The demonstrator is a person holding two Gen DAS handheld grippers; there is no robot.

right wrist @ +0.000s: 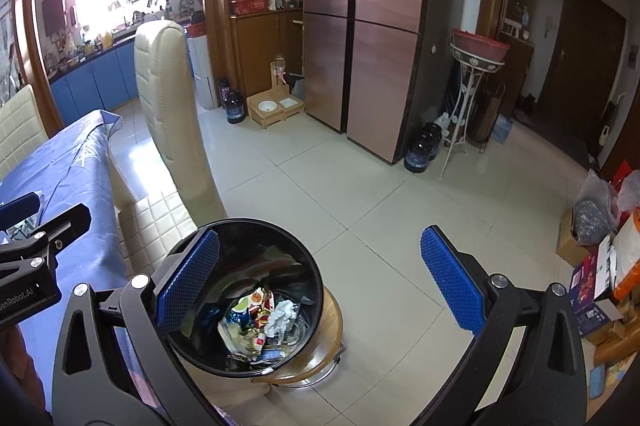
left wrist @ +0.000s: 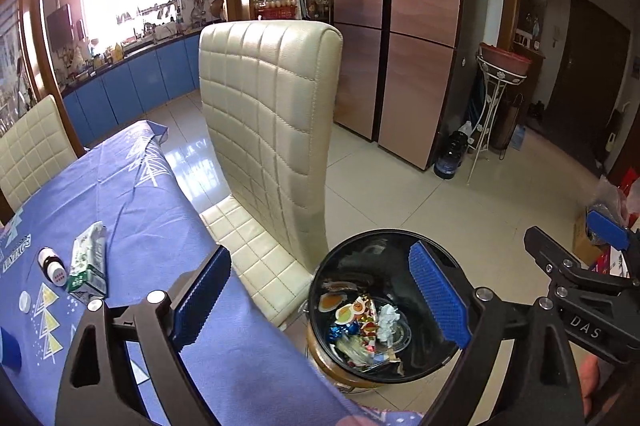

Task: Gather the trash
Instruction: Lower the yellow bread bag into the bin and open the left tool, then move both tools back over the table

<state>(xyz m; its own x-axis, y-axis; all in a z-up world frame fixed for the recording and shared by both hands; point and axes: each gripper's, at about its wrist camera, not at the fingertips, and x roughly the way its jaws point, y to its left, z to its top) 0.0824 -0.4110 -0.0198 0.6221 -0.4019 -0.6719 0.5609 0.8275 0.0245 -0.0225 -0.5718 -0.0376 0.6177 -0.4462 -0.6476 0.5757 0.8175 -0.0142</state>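
While both grippers hover over trash bin [right wrist: 244, 302], left gripper [left wrist: 320, 302] and right gripper [right wrist: 320, 290] gape empty; milk carton [left wrist: 87, 262], small bottle [left wrist: 53, 266] wait on tablecloth [left wrist: 152, 193], likely next pickups.

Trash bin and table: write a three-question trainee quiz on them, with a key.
1. True or false: the trash bin stands on the table.
2. What lies beside the small bottle on the table? A) milk carton B) banana C) mug
3. Fill in: both the left tool and the right tool are ____ and hold nothing.

Key: 1 false, it stands on the floor beside the chair; 2 A, the milk carton; 3 open.
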